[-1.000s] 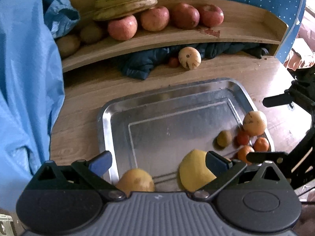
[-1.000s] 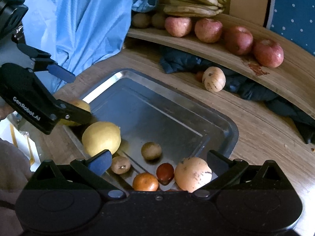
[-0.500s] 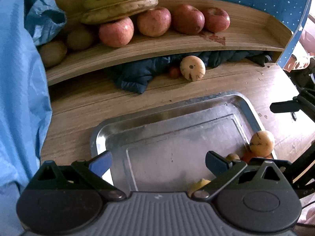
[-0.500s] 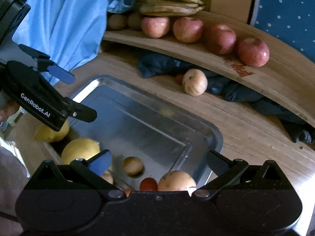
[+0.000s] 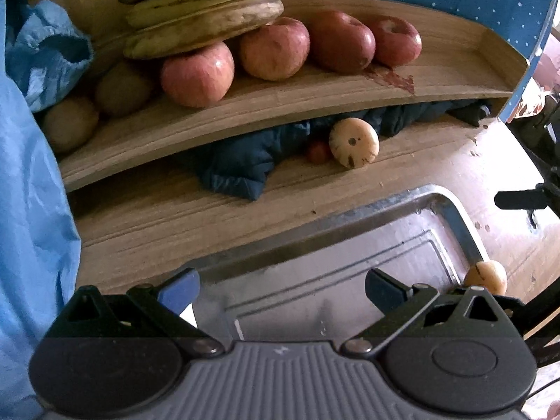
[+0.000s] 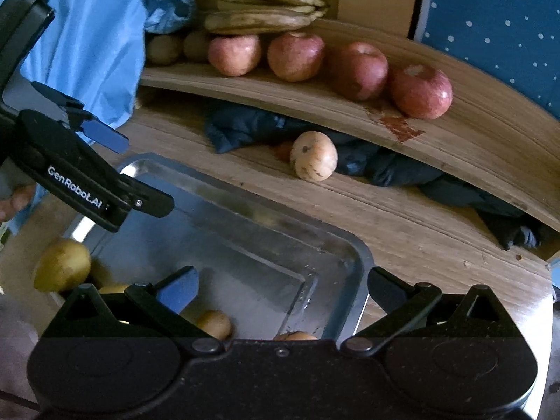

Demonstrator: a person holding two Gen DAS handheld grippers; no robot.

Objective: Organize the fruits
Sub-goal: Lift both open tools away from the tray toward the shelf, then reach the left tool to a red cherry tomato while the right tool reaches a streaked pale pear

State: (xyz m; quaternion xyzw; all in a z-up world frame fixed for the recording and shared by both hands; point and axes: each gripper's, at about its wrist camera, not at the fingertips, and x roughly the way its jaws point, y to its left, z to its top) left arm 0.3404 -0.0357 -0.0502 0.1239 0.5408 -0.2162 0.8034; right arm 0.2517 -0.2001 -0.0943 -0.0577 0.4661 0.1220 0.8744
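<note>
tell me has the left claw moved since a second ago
Yes. The left claw has moved forward toward the wooden shelf: the red apples loom larger, and the metal tray sits lower in its view.

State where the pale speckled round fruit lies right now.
The pale speckled fruit lies on the wooden table, outside the metal tray, against the dark cloth under the shelf.

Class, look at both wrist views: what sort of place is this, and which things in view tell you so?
Probably a home or makeshift table used for sorting fruit, not a shop: a curved wooden shelf holding apples and bananas, a metal tray below, and dark clothing tucked under the shelf.
</note>
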